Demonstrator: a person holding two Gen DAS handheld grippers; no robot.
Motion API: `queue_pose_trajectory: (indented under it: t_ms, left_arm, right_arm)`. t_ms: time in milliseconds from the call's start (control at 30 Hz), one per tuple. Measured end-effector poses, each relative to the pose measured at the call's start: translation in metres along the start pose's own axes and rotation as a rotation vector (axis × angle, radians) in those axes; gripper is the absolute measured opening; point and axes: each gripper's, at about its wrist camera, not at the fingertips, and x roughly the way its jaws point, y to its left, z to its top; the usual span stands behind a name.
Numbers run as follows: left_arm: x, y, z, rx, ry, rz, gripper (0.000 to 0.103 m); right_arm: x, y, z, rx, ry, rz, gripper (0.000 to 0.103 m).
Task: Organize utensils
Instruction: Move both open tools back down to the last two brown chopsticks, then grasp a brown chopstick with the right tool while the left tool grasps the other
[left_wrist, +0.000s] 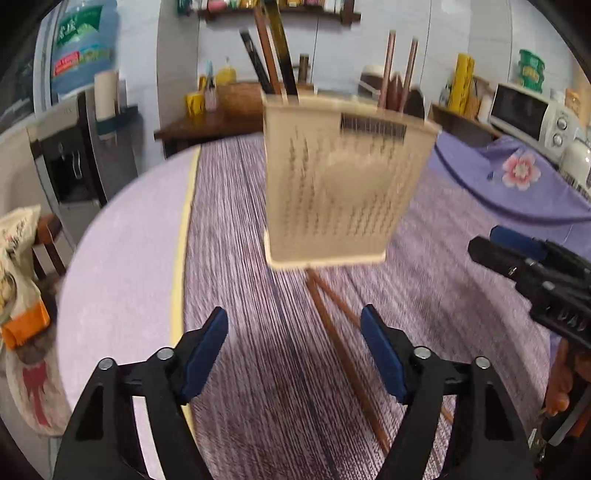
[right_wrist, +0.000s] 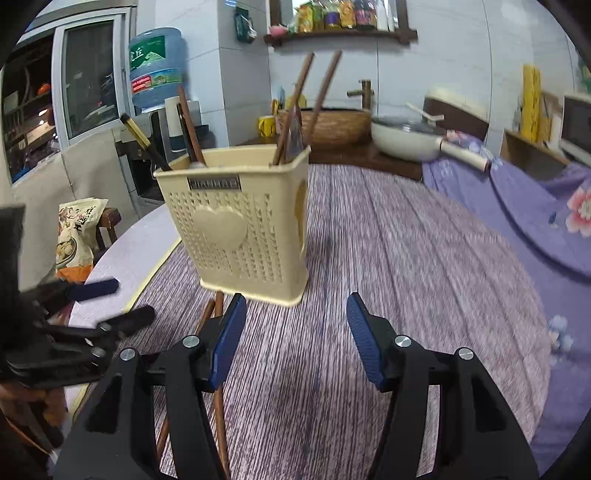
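Observation:
A cream perforated utensil holder (left_wrist: 340, 184) (right_wrist: 240, 225) stands upright on the purple striped mat, with several chopsticks (left_wrist: 273, 55) (right_wrist: 317, 96) sticking out of it. Two brown chopsticks (left_wrist: 343, 350) (right_wrist: 218, 387) lie on the mat in front of the holder, their far ends at its base. My left gripper (left_wrist: 295, 354) hovers open above the mat, the loose pair running under its right finger. My right gripper (right_wrist: 295, 339) is open and holds nothing; the loose chopsticks pass below its left finger. Each gripper shows at the edge of the other's view.
The striped mat (left_wrist: 258, 258) covers a round table with a pale bare rim (left_wrist: 122, 258) on the left. A purple flowered cloth (right_wrist: 535, 229) lies to the right. A snack bag (right_wrist: 75, 236) sits on a stool left of the table. A pan (right_wrist: 406, 140) and microwave (left_wrist: 524, 110) stand behind.

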Motion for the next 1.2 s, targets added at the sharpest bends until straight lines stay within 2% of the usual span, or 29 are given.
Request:
queue_pose_trajectory:
  t_ms: [133,300,433,500,800,900,1133,1200]
  left_arm:
    - [0.018,-0.006,-0.013,-0.001,0.059,-0.001,0.058]
    - [0.032,-0.019,-0.018,0.014,0.104,0.022,0.056]
    - [0.035,-0.024,-0.018,0.026,0.105,0.047,0.055]
    - [0.035,-0.025,-0.018,0.033,0.105,0.062,0.051]
    - [0.046,-0.018,-0.005,0.006,0.102,0.078,0.044]
    - [0.052,-0.014,0.002,0.000,0.103,0.078,0.038]
    - [0.060,0.007,0.014,-0.048,0.102,0.054,0.011]
    - [0.059,0.011,0.014,-0.064,0.102,0.036,0.011]
  right_arm:
    - [0.006,0.001,-0.014,-0.004,0.033,-0.020,0.057]
    - [0.009,-0.002,-0.022,0.021,0.052,-0.008,0.057]
    - [0.012,-0.001,-0.024,0.021,0.068,-0.004,0.057]
    - [0.013,0.000,-0.025,0.020,0.071,-0.004,0.057]
    - [0.016,0.004,-0.022,0.011,0.076,0.005,0.057]
    - [0.017,0.006,-0.020,0.005,0.076,0.004,0.057]
    - [0.024,0.010,-0.019,0.012,0.099,0.026,0.057]
    - [0.028,0.011,-0.019,0.017,0.111,0.045,0.057]
